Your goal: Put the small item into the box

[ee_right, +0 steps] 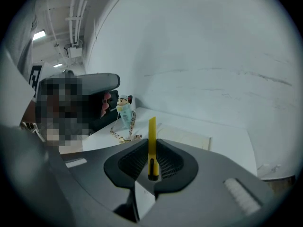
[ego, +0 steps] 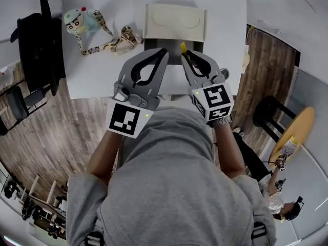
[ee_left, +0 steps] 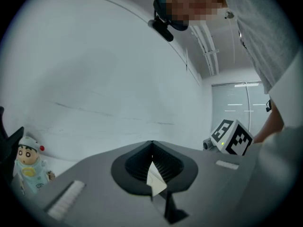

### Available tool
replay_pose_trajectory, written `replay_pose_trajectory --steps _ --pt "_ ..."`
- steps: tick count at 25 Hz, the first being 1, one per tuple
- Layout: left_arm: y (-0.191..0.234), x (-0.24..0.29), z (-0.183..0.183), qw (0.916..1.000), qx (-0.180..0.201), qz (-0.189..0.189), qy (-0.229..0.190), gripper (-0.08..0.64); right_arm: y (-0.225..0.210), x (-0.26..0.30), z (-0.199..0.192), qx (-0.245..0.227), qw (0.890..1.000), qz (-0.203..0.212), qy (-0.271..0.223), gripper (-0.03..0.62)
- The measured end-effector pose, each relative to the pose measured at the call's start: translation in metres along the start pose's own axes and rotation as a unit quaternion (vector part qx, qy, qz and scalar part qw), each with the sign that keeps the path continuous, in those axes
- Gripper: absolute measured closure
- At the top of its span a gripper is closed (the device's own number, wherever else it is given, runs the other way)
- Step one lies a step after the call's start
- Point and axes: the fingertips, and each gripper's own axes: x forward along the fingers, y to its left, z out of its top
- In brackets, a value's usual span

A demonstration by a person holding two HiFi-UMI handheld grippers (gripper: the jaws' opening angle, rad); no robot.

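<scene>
The right claw (ego: 184,55) grips the yellow small item (ee_right: 152,138), not yet in the box (ego: 174,8) (left claw (ego: 164,50): jaws together, empty); placement remains.

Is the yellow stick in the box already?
No, the yellow stick sits clamped between the right gripper's jaws, outside the box.

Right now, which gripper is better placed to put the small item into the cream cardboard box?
Right. The right gripper is shut on the thin yellow stick, and its tips point towards the open cream cardboard box just ahead. The left gripper is shut with nothing in it.
</scene>
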Motion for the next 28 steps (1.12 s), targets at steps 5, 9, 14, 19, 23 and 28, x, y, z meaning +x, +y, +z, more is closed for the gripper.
replay_pose_trajectory --steps 5,9,14,19,23,28 --pt "0.006 0.002 -0.003 1.0 -0.002 0.001 0.003 0.557 0.003 0.019 -0.02 -0.009 0.999 0.01 0.035 0.52" --pt "0.007 0.003 -0.003 1.0 0.0 0.002 0.004 0.557 0.001 0.026 -0.034 -0.002 0.999 0.01 0.053 0.52" --pt "0.006 0.008 -0.002 1.0 -0.002 0.002 -0.002 0.557 -0.003 0.039 -0.047 0.006 0.998 0.01 0.068 0.52" --pt "0.004 0.013 -0.004 1.0 -0.004 -0.002 0.001 0.557 -0.008 0.05 -0.06 -0.005 0.996 0.009 0.092 0.52" --pt "0.006 0.016 -0.006 1.0 -0.005 -0.001 0.003 0.557 -0.011 0.058 -0.071 -0.042 0.992 0.008 0.12 0.52" --pt "0.008 0.017 -0.005 1.0 -0.006 0.0 0.001 0.557 -0.013 0.067 -0.091 -0.075 0.985 0.012 0.158 0.52"
